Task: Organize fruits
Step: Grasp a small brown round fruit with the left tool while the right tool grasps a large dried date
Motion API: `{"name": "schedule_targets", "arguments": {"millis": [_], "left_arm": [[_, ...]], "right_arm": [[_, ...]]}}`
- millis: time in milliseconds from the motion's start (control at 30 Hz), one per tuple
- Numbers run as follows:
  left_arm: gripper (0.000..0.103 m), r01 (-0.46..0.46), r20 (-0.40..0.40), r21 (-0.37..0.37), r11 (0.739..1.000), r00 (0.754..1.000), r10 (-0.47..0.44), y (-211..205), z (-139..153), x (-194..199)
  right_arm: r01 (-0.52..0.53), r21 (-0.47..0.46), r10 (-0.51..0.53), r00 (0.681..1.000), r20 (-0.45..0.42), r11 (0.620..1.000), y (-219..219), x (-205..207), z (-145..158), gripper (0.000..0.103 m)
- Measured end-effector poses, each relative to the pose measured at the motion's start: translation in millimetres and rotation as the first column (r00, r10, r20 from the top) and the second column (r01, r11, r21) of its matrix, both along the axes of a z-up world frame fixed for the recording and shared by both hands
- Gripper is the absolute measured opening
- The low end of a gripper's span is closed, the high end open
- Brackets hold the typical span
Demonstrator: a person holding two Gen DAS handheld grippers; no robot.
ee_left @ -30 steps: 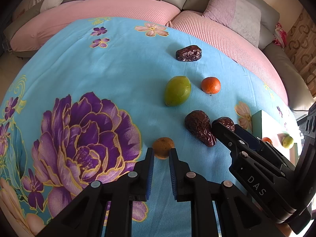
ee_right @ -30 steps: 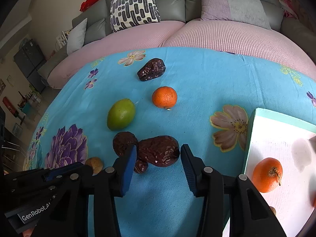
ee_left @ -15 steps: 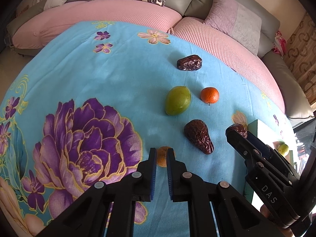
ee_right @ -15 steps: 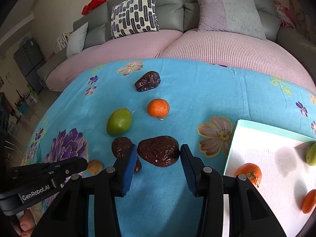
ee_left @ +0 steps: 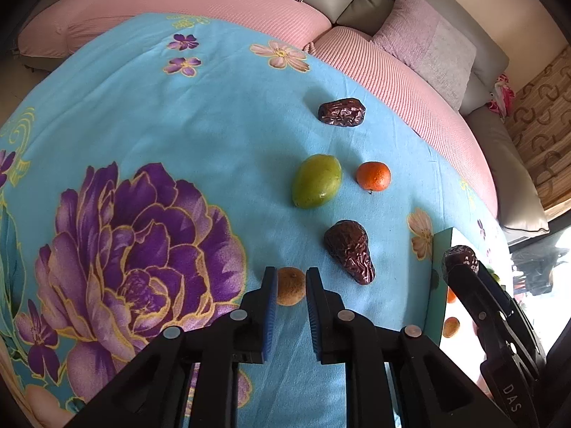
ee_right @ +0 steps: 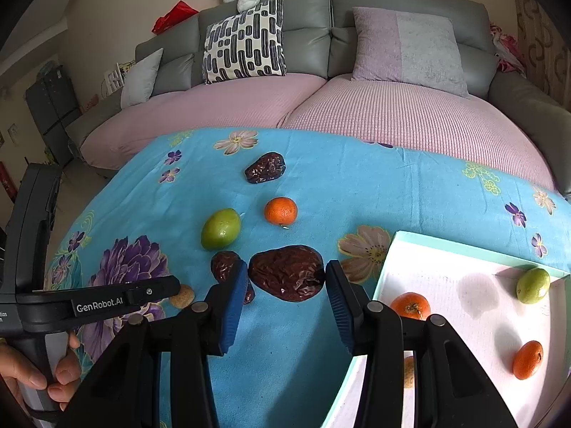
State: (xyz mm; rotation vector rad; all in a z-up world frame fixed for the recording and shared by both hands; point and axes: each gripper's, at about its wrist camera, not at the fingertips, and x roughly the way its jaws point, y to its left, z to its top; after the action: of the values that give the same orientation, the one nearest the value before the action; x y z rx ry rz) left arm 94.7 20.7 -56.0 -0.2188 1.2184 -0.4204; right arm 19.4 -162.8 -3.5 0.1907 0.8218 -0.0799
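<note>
My right gripper [ee_right: 286, 270] is shut on a large dark wrinkled date [ee_right: 287, 278], held above the blue flowered cloth just left of the white tray [ee_right: 446, 246]. In the left wrist view the same date [ee_left: 460, 257] shows at that gripper's tip. My left gripper [ee_left: 291, 297] is open by a narrow gap, and a small brown fruit [ee_left: 289, 285] on the cloth shows between its tips. Also on the cloth lie a second date [ee_left: 349, 249], a green fruit [ee_left: 317, 185], an orange [ee_left: 373, 176] and a far date [ee_left: 342, 111].
The tray holds two oranges [ee_right: 410, 305] [ee_right: 528, 360], a green fruit [ee_right: 532, 285] and a small brown fruit partly hidden by my right finger. A pink and grey sofa [ee_right: 392, 107] runs behind the table. A hand [ee_right: 21, 374] grips the left tool's handle.
The right gripper has carried its date up and rightward, to beside the tray. The left gripper has drawn back a little, so the small brown fruit now shows between its tips.
</note>
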Motion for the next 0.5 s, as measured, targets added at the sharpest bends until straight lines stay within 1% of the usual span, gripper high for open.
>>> {"name": "schedule_targets", "arguments": {"millis": [133,200,267,400,500], "left_arm": [[0.031,0.016,0.008,0.026,1.000,1.000,-0.016,-7.0,-0.7,-2.4],[0.042,0.020,0.008,0.033,0.999,1.000,-0.020,-9.1,-1.9,-2.6],[0.042,0.025,0.014,0.043,0.999,1.000,-0.025,-10.9,-2.5,-2.6],[0.041,0.027,0.033,0.101,0.995,0.999,-0.030,-16.5,-4.9,-0.6],[0.040,0.028,0.023,0.109,0.994,0.999,-0.031,-18.1,-9.1,1.2]], "right_arm": [[0.011,0.003,-0.011,1.000,0.005,1.000,-3.2,-6.1,3.7,0.047],[0.015,0.005,-0.015,1.000,0.006,1.000,-5.3,-7.3,4.2,0.047],[0.021,0.007,-0.021,1.000,0.004,1.000,-7.3,-8.0,4.1,0.047],[0.029,0.009,-0.029,1.000,-0.003,1.000,-9.7,-9.0,2.7,0.047],[0.030,0.015,-0.030,1.000,0.000,0.999,-11.5,-9.8,3.3,0.047]]}}
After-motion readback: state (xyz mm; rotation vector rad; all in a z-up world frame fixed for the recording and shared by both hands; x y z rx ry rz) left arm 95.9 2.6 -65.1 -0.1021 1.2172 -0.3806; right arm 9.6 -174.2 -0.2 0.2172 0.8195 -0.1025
